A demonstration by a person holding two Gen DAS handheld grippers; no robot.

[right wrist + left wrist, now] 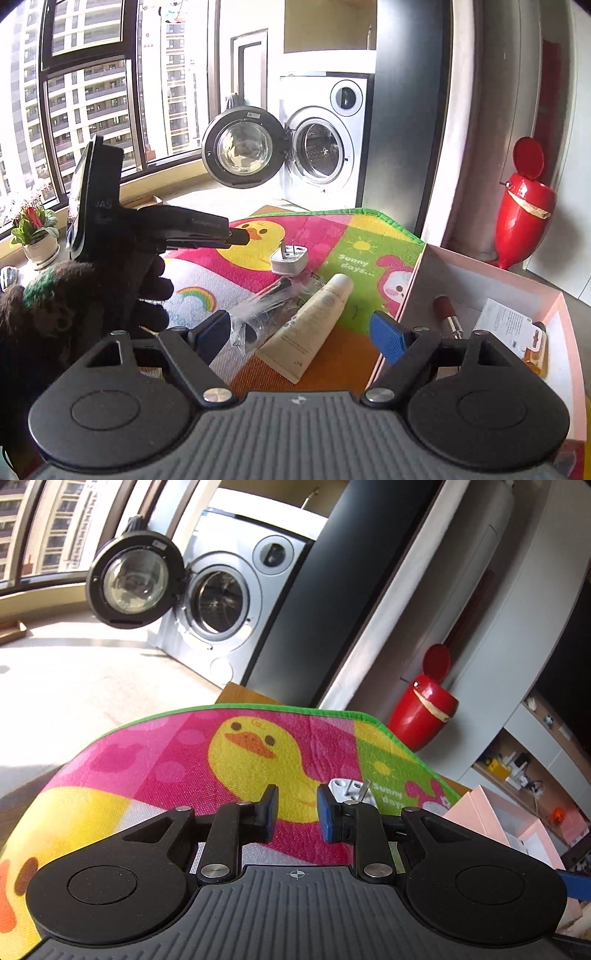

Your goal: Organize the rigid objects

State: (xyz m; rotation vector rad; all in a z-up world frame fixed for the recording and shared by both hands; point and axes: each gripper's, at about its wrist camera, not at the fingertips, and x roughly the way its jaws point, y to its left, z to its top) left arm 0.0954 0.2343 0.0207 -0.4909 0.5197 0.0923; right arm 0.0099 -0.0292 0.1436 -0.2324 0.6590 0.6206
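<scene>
On a bright duck-print mat stands a white plug adapter, prongs up, just beyond the right finger of my left gripper. That gripper is shut to a narrow gap with nothing in it. In the right wrist view the left gripper hovers just left of the adapter. My right gripper is open above a cream tube and a clear plastic-wrapped item, both lying on the mat; it holds nothing.
A pink box at the mat's right edge holds a lipstick, a printed card and an amber bottle. Behind are a red bin, a washing machine with its door open, and a potted plant by the window.
</scene>
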